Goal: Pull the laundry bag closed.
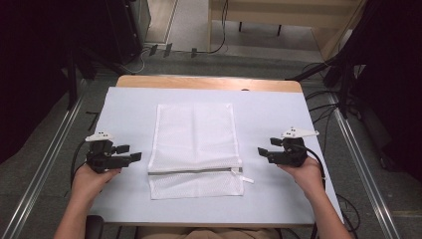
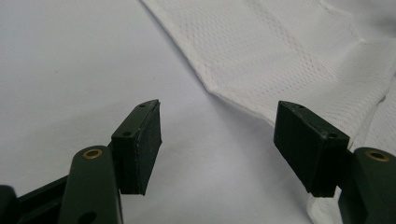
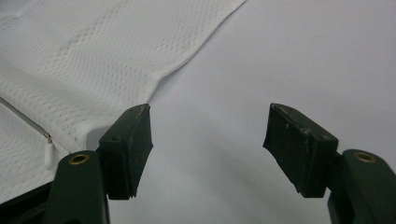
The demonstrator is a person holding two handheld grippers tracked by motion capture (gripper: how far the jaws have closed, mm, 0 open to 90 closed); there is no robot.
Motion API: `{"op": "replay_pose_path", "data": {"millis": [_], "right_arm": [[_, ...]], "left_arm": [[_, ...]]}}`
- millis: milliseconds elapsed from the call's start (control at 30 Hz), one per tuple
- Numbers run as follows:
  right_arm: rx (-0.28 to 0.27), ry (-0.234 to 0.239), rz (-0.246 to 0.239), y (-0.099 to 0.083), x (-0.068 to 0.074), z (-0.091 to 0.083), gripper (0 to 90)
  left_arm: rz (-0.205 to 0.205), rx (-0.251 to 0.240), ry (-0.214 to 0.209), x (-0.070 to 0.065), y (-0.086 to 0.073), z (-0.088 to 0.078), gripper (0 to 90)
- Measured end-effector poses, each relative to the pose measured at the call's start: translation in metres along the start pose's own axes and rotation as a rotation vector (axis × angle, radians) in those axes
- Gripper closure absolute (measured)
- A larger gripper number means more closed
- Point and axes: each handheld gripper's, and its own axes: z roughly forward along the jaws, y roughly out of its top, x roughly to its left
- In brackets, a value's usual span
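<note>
Mesh bag [image 1: 195, 149] lies flat at the centre of the table, long axis running 12 to 6 o'clock. White, fine perforated weave, rectangular, hemmed edges. A grey zipper [image 1: 194, 171] crosses it near the 6 o'clock end, with a small white pull tab [image 1: 247, 179] at the bag's 3 o'clock edge. In the right gripper view the tab [image 3: 48, 154] shows as a short white plastic piece at the end of the zipper line. A faint fold crease runs down the bag's middle.

Bag rests on a pale blue-white table cover [image 1: 129, 114], smooth and matte. A strip of wooden tabletop [image 1: 209, 82] shows at 12 o'clock.

Your left gripper [image 1: 132, 152] sits at 9 o'clock of the bag, just beside its edge, pointing toward it. Jaws spread wide, holding nothing, 2 black rectangular pads [image 2: 149, 140] facing each other across bare cover. In the left gripper view [image 2: 219, 154] the bag's corner [image 2: 289, 56] lies ahead, and the right-hand jaw overlaps the mesh edge; whether it touches, you cannot tell.

Your right gripper [image 1: 263, 152] sits at 3 o'clock of the bag, near but apart from it, pointing toward it. Jaws spread wide, empty. In the right gripper view [image 3: 210, 149] the pads [image 3: 299, 144] look scuffed, and the left-hand jaw stands just beside the bag's hem [image 3: 93, 70].
</note>
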Motion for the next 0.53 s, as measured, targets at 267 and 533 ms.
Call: {"op": "replay_pose_path", "data": {"millis": [267, 533], "right_arm": [[0.012, -0.005, 0.003, -0.0014, -0.0007, 0.0027, 32.4], [0.014, -0.007, 0.004, -0.002, -0.0012, 0.004, 31.4]], "left_arm": [[0.0, -0.002, 0.005, -0.0003, 0.0005, 0.0012, 32.4], [-0.001, 0.005, 0.004, -0.0001, 0.0004, 0.003, 31.2]]}}
